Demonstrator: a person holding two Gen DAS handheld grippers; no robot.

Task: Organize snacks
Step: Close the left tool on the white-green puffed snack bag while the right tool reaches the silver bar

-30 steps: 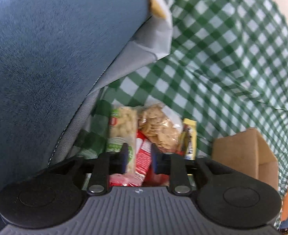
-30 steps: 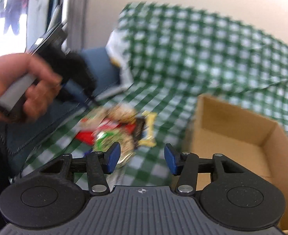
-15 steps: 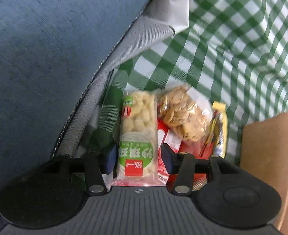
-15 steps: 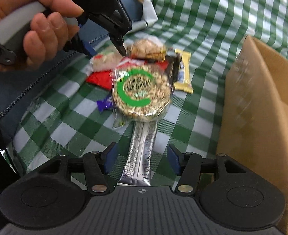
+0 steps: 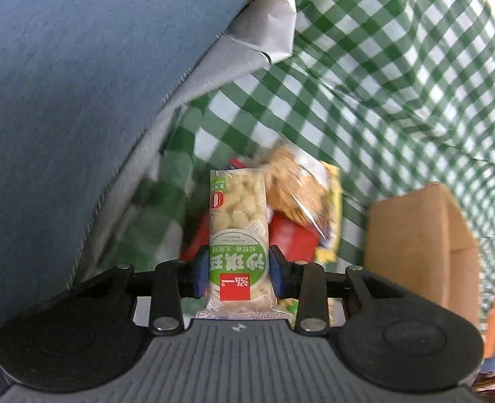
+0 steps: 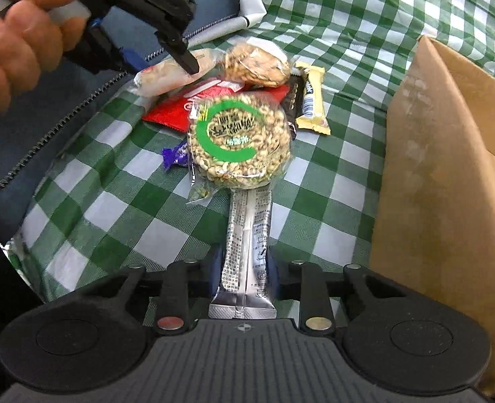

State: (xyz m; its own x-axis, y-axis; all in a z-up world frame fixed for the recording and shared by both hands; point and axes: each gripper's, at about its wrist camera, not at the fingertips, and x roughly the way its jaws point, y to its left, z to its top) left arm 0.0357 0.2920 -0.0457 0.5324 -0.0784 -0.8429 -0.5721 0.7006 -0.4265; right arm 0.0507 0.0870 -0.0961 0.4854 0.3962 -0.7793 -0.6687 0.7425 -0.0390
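Both tools have just been closing, each onto a packet. The left tool (image 5: 237,273) now pinches the green-labelled puffed bar (image 5: 237,235) by its near end, its pads against both sides; half a second ago they stood clear of it. The right tool (image 6: 244,273) pinches the silver sachet (image 6: 247,245), which lies on the checked cloth (image 6: 331,188) just below the round rice cake (image 6: 239,141). The remaining snacks sit heaped beyond, and the cardboard box (image 6: 425,181) stands open at the cloth's right edge. Both grips look ready for lifting toward it.
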